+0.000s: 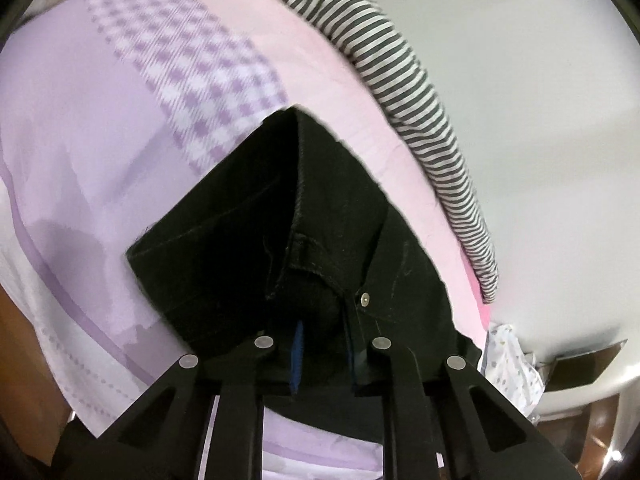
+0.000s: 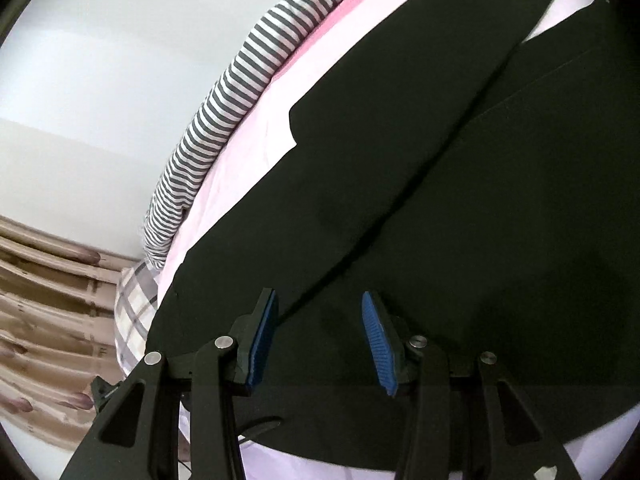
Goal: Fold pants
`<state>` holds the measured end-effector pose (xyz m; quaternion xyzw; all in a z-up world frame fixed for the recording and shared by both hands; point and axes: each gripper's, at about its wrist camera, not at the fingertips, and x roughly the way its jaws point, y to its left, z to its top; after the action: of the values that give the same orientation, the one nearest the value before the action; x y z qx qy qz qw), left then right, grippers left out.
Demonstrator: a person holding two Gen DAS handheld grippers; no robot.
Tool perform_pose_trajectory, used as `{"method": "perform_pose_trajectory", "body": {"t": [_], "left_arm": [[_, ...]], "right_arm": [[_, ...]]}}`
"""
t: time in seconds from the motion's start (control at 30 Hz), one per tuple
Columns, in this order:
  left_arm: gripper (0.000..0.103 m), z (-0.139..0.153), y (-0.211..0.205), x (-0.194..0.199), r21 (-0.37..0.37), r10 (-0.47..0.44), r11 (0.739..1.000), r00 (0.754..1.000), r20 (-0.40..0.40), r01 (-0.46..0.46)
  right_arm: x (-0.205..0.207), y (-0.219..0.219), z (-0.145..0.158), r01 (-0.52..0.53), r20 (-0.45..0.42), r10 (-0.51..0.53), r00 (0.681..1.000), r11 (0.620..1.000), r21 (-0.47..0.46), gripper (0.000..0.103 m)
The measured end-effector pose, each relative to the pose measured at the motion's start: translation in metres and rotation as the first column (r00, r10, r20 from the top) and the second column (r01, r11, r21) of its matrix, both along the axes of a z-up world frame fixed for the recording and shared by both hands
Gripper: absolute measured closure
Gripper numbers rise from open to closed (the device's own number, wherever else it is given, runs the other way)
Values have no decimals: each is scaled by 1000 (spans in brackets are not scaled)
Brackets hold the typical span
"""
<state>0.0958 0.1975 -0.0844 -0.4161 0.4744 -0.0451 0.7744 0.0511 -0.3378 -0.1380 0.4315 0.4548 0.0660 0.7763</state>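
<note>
Black pants (image 1: pixel 248 240) lie on a pink and lilac bedsheet (image 1: pixel 80 128). In the left wrist view the waistband end with a metal rivet (image 1: pixel 363 298) bunches between the fingers of my left gripper (image 1: pixel 324 356), whose jaws stand part closed on the cloth. In the right wrist view the pants (image 2: pixel 460 208) spread flat, both legs running away to the upper right. My right gripper (image 2: pixel 320 344) hovers over them with blue pads (image 2: pixel 378 340) wide apart and nothing held.
A grey and white striped cloth (image 1: pixel 404 92) lies along the far edge of the bed (image 2: pixel 224 120). A white wall is behind it. A checked cloth (image 2: pixel 136 308) and beige curtains (image 2: pixel 44 300) are at the left in the right wrist view.
</note>
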Motion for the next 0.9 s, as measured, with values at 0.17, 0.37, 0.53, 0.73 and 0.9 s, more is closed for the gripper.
{"method": "perform_pose_trajectory", "body": {"t": [0.17, 0.37, 0.53, 0.73, 0.9], "left_arm": [[87, 26, 8, 4, -54, 14, 998, 999, 48, -11], [88, 50, 3, 19, -9, -20, 1000, 997, 73, 21], [87, 46, 5, 23, 9, -26, 1000, 998, 51, 26], [88, 36, 6, 24, 54, -39, 998, 999, 17, 38], [87, 29, 3, 28, 108, -67, 992, 998, -8, 68]], "right_arm": [[14, 1, -3, 3, 23, -4, 1000, 1000, 23, 61], [30, -24, 2, 84, 45, -84, 995, 996, -1, 64], [37, -55, 11, 149, 44, -146, 988, 987, -58, 76], [43, -97, 19, 226, 17, -226, 974, 966, -128, 88], [50, -100, 30, 196, -3, -201, 980, 961, -195, 97]]}}
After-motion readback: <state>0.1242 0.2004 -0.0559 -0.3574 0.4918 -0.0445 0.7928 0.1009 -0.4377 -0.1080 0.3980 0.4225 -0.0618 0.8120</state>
